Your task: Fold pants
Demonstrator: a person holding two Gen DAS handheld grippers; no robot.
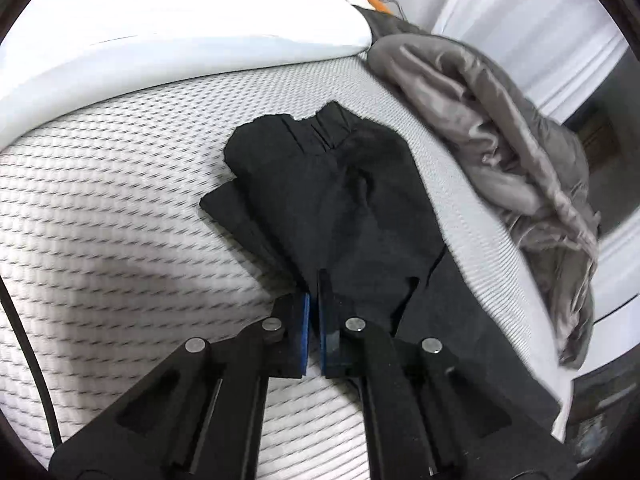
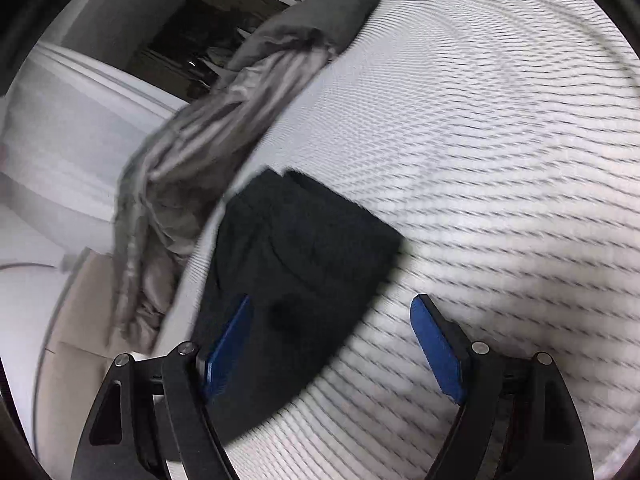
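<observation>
Black pants [image 1: 340, 200] lie folded into a compact bundle on the white textured mattress [image 1: 120, 208]. Their near folds converge on my left gripper [image 1: 315, 280], whose blue pads stand almost together, shut on the pants' near edge. In the right wrist view the same pants [image 2: 304, 240] lie near the mattress edge. My right gripper [image 2: 332, 300] hovers open over them. Its left finger [image 2: 230, 340] is above the black cloth and its right finger [image 2: 436, 348] above bare mattress [image 2: 500, 160]. Nothing is between its pads.
A crumpled grey garment [image 1: 500, 140] hangs over the mattress edge beside the pants, also visible as grey cloth [image 2: 200, 152]. A white pillow [image 1: 160, 40] lies beyond the pants. A black cable [image 1: 24, 340] runs along the left.
</observation>
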